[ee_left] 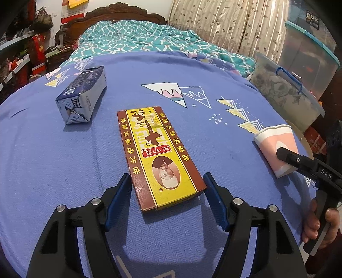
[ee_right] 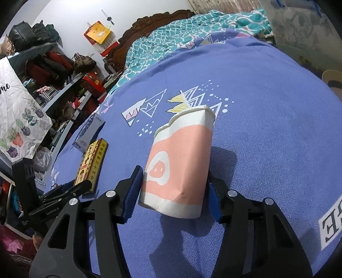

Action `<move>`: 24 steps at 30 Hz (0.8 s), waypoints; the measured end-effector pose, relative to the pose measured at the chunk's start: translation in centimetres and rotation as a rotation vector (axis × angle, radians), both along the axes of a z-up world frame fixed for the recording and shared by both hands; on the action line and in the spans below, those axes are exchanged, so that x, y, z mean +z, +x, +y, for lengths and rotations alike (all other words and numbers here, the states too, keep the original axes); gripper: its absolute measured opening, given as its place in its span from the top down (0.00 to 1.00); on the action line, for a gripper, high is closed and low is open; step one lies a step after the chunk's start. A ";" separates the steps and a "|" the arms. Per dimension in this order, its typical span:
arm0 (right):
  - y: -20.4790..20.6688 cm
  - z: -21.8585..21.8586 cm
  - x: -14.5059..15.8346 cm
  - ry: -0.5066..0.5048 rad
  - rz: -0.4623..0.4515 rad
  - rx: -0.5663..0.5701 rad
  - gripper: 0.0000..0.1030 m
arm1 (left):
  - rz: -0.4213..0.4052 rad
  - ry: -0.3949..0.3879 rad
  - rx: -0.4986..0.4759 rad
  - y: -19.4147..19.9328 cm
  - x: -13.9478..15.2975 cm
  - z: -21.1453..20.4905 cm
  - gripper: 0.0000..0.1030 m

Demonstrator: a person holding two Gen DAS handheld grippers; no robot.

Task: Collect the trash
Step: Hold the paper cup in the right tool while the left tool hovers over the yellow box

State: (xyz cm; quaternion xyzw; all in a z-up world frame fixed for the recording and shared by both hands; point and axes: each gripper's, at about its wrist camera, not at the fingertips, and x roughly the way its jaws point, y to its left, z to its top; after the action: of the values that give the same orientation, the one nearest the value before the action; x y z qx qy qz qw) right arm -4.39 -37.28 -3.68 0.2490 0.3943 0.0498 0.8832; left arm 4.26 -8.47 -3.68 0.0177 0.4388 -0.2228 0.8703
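Note:
A flat yellow-and-brown cardboard box (ee_left: 159, 154) lies on the blue bedspread (ee_left: 64, 171). Its near end sits between the blue pads of my left gripper (ee_left: 167, 188), and both pads touch its sides. A squashed pink-and-white paper cup (ee_right: 179, 162) lies on its side, with my right gripper (ee_right: 174, 188) closed against its base end. The left wrist view shows this cup (ee_left: 275, 143) at the right, one black finger (ee_left: 287, 157) across it. A blue-and-white carton (ee_left: 82, 96) lies on its side, far left. The box (ee_right: 93, 162) also appears in the right wrist view.
A rumpled teal quilt (ee_left: 139, 36) and a carved wooden headboard (ee_left: 111, 12) lie beyond. Clear storage bins (ee_left: 299, 70) stand off the right edge. Cluttered shelves (ee_right: 53, 70) and a white printed bag (ee_right: 17, 119) are on the left. A person's hand (ee_left: 320, 222) holds the right gripper's handle.

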 end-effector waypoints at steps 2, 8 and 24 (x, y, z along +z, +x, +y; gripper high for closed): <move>-0.1 -0.1 0.0 0.005 -0.004 -0.004 0.46 | 0.005 -0.006 -0.013 -0.2 0.0 -0.3 0.37; -0.9 -0.6 0.2 0.009 -0.019 -0.030 0.47 | 0.008 -0.004 -0.083 -1.2 0.0 -2.2 0.37; -1.9 -1.9 0.1 0.004 -0.017 -0.061 0.47 | -0.003 0.031 -0.160 -2.1 -0.3 -4.4 0.36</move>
State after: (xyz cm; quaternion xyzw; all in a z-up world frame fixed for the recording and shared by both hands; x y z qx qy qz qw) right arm -6.33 -39.19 -3.61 0.2624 0.3788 0.0257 0.8872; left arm 2.14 -12.84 -3.98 0.0663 0.4382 -0.2847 0.8500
